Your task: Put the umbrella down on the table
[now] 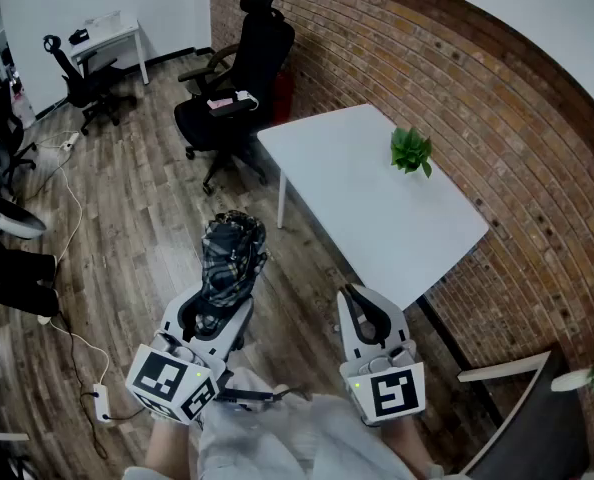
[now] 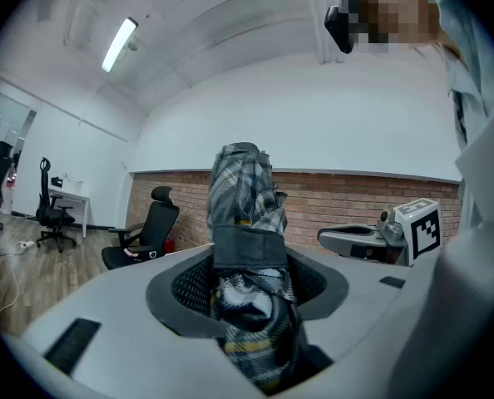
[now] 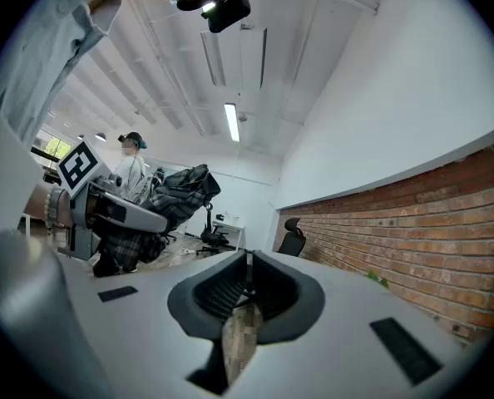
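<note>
Plaid umbrella (image 1: pixel 231 258), grey-black with yellow lines, folded, is clamped in the left gripper (image 1: pixel 215 308). It's over the wood floor (image 1: pixel 127 228), off the white desk's (image 1: pixel 377 218) near corner and not touching it. Right gripper (image 1: pixel 365 308): jaws together, nothing in them.

- **Left gripper view only:** dark strap (image 2: pixel 249 246) round the canopy at the jaws.
- **Head view only:** small green plant (image 1: pixel 411 152) on the desk top, black office chair (image 1: pixel 239 78) behind, brick wall (image 1: pixel 457 88) alongside.
- **Right gripper view only:** person in a cap (image 3: pixel 131 158) far back.
</note>
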The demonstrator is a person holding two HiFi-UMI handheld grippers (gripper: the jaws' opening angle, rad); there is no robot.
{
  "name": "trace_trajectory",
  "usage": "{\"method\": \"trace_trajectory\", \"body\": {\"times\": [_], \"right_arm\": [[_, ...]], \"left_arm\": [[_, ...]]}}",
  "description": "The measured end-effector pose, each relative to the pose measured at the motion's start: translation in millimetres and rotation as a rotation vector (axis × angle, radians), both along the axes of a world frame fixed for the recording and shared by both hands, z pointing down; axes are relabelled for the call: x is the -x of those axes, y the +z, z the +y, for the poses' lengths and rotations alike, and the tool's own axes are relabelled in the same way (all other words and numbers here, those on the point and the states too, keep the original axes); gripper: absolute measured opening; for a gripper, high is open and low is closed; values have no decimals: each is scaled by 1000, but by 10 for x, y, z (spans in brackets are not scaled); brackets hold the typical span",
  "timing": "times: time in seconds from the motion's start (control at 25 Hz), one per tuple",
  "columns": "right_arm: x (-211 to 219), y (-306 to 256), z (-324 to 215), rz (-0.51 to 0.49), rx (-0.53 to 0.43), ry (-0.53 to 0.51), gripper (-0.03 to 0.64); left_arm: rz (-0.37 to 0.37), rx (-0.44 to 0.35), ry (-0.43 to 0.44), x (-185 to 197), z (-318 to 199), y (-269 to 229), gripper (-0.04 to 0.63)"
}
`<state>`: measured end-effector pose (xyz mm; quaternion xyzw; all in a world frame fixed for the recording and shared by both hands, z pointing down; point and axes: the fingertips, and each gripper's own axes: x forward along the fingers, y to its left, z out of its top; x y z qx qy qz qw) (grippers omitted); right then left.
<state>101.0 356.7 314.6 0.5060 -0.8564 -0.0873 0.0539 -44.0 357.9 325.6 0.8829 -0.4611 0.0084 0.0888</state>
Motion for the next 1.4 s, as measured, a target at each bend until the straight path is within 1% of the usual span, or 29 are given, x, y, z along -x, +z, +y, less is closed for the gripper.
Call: {"method": "trace_trajectory", "body": {"times": [0.56,0.84,1.04,1.24,1.4], "right_arm": [[27,67,-50,0,0,-17,54],[-15,77,-56,-26,13,-21,54],[14,115,-53,-22,17,-26,54],[-6,127,-199,-18,23,-11,54],[-52,135,-449,-27,24,7,54]], "left_arm": [[-5,-4,-13,9,-30,50,225],[6,-7,-31,-3,-29,36,225],[12,-6,-35,-5,-62,59,225],[14,-9,-17,-36,-230,31,225],[6,-7,2,-91,-504,44,225]]}}
